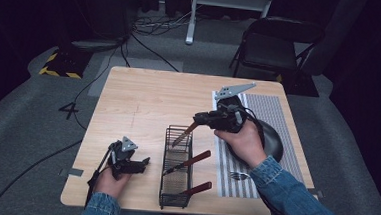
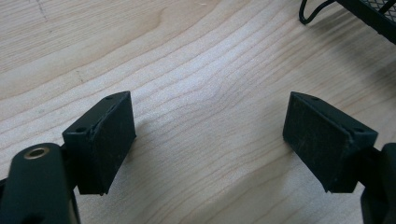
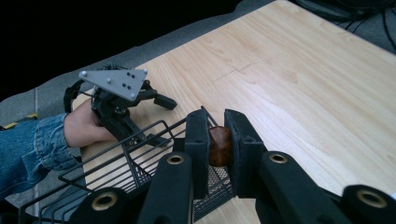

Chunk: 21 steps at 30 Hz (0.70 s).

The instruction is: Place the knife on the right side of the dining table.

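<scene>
My left gripper [image 1: 134,165] rests near me on the wooden table [image 1: 139,99], jaws spread on nothing. My right gripper [image 1: 199,119] pinches a knife [image 1: 184,133] by its brown handle, blade dipping into the wire basket [image 1: 175,199]'s far end. Two knives already lie inside; a fork [image 1: 238,176] waits on the striped mat [image 1: 273,112]. Beyond: dark room, folding chair [image 1: 275,42].

Recording studio — black drapes [image 1: 14,6], floor cables [image 1: 153,25], folding chair [image 1: 275,45].

No readable text, label, brand or number appeared anywhere. The only sign was a yellow-and-black hazard-striped mat [image 1: 60,64] on the floor beyond the counter [image 1: 144,99].
</scene>
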Each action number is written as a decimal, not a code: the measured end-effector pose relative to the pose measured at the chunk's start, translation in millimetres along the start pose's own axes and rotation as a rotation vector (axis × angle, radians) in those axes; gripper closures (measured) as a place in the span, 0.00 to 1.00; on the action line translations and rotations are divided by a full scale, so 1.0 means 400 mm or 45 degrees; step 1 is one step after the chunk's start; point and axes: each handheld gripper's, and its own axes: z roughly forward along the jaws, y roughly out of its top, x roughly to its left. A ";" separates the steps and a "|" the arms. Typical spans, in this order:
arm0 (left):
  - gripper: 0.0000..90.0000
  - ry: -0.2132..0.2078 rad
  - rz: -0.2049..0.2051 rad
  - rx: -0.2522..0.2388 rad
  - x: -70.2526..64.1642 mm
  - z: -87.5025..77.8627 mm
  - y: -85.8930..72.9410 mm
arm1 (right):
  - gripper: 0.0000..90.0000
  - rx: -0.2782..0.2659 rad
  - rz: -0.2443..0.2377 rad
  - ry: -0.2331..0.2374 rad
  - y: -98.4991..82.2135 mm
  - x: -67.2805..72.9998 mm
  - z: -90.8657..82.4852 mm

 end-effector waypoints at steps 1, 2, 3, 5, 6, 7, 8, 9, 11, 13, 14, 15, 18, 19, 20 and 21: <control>0.19 0.000 0.000 0.000 0.000 0.000 0.000 | 0.89 -0.006 -0.007 -0.006 0.009 0.001 -0.011; 0.19 0.000 0.000 0.000 0.000 0.000 0.000 | 0.89 -0.006 -0.007 -0.006 0.009 0.001 -0.011; 0.19 0.000 0.000 0.000 0.000 0.000 0.000 | 0.89 -0.014 -0.016 -0.022 0.022 0.003 -0.028; 0.19 0.000 0.000 0.000 0.000 0.000 0.000 | 0.89 -0.020 -0.018 -0.025 0.028 0.003 -0.036; 0.19 0.000 0.000 0.000 0.000 0.000 0.000 | 0.89 -0.023 -0.021 -0.029 0.034 0.004 -0.045; 0.19 0.000 0.000 0.000 0.000 0.000 0.000 | 0.89 -0.027 -0.027 -0.031 0.040 0.004 -0.054; 0.19 -0.002 0.000 0.002 0.000 0.000 0.000 | 0.89 -0.030 -0.025 -0.034 0.046 0.005 -0.063; 0.19 -0.003 0.000 0.003 0.000 0.000 0.000 | 0.89 -0.037 -0.026 -0.036 0.051 0.004 -0.071; 0.19 -0.003 0.001 0.003 0.000 -0.001 0.000 | 0.89 -0.048 -0.024 -0.033 0.061 0.004 -0.089; 0.19 -0.003 0.001 0.003 0.000 -0.001 0.000 | 0.89 -0.059 -0.020 -0.024 0.070 0.003 -0.105; 0.19 -0.003 0.000 0.003 0.000 0.000 0.000 | 0.89 -0.063 -0.022 -0.021 0.074 0.003 -0.113; 0.19 -0.003 0.000 0.003 0.000 0.000 0.000 | 0.89 -0.068 -0.024 -0.019 0.078 0.004 -0.122; 0.19 -0.004 0.000 0.003 0.000 -0.001 0.000 | 0.89 -0.083 -0.032 -0.023 0.088 0.008 -0.148; 0.19 -0.003 0.001 0.002 0.001 0.000 0.000 | 0.89 -0.086 -0.037 -0.026 0.091 0.008 -0.153; 0.19 -0.004 0.000 0.003 0.000 0.000 0.000 | 0.89 -0.089 -0.040 -0.029 0.093 0.009 -0.161; 0.19 -0.003 0.000 0.003 0.000 0.000 0.000 | 0.89 -0.093 -0.038 -0.033 0.096 0.009 -0.169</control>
